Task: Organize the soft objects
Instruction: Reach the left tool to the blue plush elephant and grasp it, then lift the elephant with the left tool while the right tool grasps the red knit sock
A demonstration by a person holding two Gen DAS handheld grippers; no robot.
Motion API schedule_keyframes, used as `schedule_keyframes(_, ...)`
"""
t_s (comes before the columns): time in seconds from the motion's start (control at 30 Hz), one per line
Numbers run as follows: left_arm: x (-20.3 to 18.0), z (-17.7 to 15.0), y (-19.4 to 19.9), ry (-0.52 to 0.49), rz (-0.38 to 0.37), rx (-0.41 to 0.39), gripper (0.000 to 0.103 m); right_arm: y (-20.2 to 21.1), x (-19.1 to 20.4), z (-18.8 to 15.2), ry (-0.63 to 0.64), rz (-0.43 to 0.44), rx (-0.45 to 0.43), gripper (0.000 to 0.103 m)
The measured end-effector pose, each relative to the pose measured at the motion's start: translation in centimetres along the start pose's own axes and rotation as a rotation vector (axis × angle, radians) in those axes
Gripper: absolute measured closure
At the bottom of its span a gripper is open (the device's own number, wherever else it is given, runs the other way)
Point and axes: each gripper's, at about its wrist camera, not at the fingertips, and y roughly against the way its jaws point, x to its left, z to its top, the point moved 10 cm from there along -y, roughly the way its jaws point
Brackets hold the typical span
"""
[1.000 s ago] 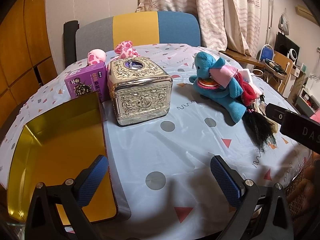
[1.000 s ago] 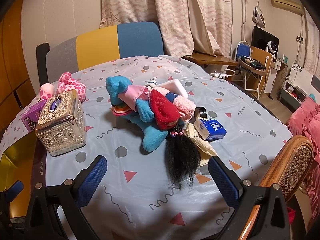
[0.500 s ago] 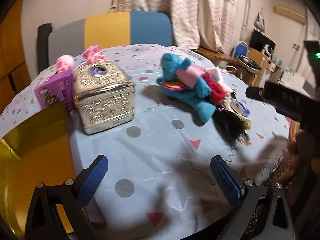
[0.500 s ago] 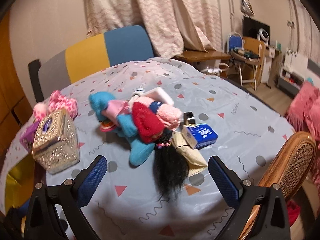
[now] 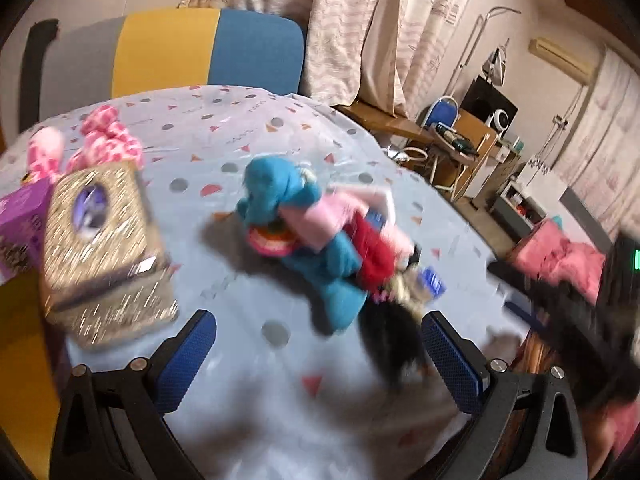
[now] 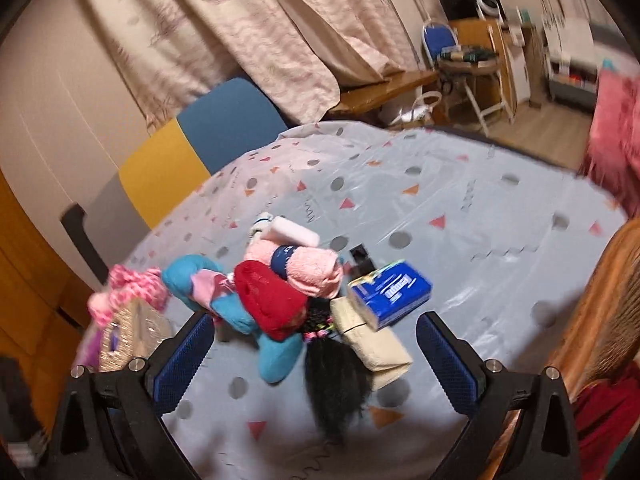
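Observation:
A heap of soft things lies mid-table: a blue plush elephant (image 5: 296, 216) (image 6: 224, 304), a red knit hat (image 6: 268, 300) (image 5: 372, 252), a rolled pink towel (image 6: 312, 268) and a black wig (image 6: 336, 376) (image 5: 392, 344). A pink spotted plush (image 5: 108, 144) (image 6: 132, 288) lies behind the silver tissue box (image 5: 104, 248). My left gripper (image 5: 320, 356) is open and empty, above the table in front of the heap. My right gripper (image 6: 316, 364) is open and empty, above the wig.
A blue tissue pack (image 6: 392, 292) and a beige pouch (image 6: 372, 340) lie right of the heap. A purple box (image 5: 20, 216) stands left of the tissue box. A gold tray (image 5: 20, 360) sits at the left edge. A colourful chair (image 5: 168, 48) stands behind, a wicker chair (image 6: 600, 300) right.
Both grippers have swung right and closer to the heap, and the right view has risen and tilted. Both stay open. Nothing on the table has moved.

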Motion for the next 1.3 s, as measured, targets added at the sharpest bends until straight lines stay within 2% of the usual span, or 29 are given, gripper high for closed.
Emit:
schedule_keyframes(0.13, -0.5, 3.6, -2.5, 0.025, 0.011, 0.019, 0.000, -0.9, -0.1, -1.0, -0.055, 0.059, 0.041, 0.000)
schedule_keyframes(0.2, -0.1, 5.1, -4.2, 0.073, 0.036, 0.031, 0.001, -1.1, 0.1, -1.1, -0.054, 0.071, 0.049, 0.000)
schedule_keyframes(0.4, 2.0, 7.4, -9.9, 0.243, 0.083, 0.111, 0.003, -1.3, 0.1, -1.2, -0.074, 0.097, 0.052, 0.000)
schedule_keyframes(0.5, 2.8, 8.2, -12.0, 0.283, 0.120, 0.112, 0.006, -1.3, -0.1, -1.1, -0.090, 0.111, 0.051, 0.000)
schedule_keyframes(0.53, 2.8, 8.4, -12.6, 0.288, 0.118, 0.120, 0.016, -1.3, 0.0, -1.2, -0.091, 0.114, 0.052, 0.000)
schedule_keyframes(0.57, 2.7, 8.4, -13.2, 0.281, 0.114, 0.131, 0.031, -1.3, 0.0, -1.2, -0.090, 0.114, 0.054, 0.000)
schedule_keyframes(0.63, 3.0, 8.3, -13.8, 0.254, 0.139, 0.139, 0.050, -1.5, 0.0, -1.2, -0.089, 0.112, 0.061, 0.000)
schedule_keyframes(0.67, 3.1, 8.4, -13.9, 0.233, 0.146, 0.138, 0.055, -1.6, 0.0, -1.3, -0.088, 0.110, 0.065, 0.000)
schedule_keyframes(0.8, 3.1, 8.2, -12.1, 0.186, 0.074, 0.103, 0.060, -1.7, 0.0, -1.3, -0.089, 0.111, 0.066, 0.000)
schedule_keyframes(0.87, 2.6, 8.1, -10.4, 0.122, 0.062, 0.068, 0.061, -1.7, 0.0, -1.3, -0.088, 0.109, 0.068, 0.000)
schedule_keyframes(1.03, 1.0, 5.3, -4.7, -0.005, -0.023, 0.050, 0.061, -1.8, 0.0, -1.3, -0.087, 0.105, 0.071, 0.001)
schedule_keyframes(1.2, 1.9, -1.2, -0.2, -0.046, -0.089, 0.149, 0.061, -2.2, 0.0, -1.7, -0.070, 0.073, 0.094, 0.001)
schedule_keyframes(1.3, 3.3, -5.6, 0.6, -0.048, -0.061, 0.224, 0.059, -2.4, -0.1, -1.9, -0.067, 0.066, 0.106, 0.004)
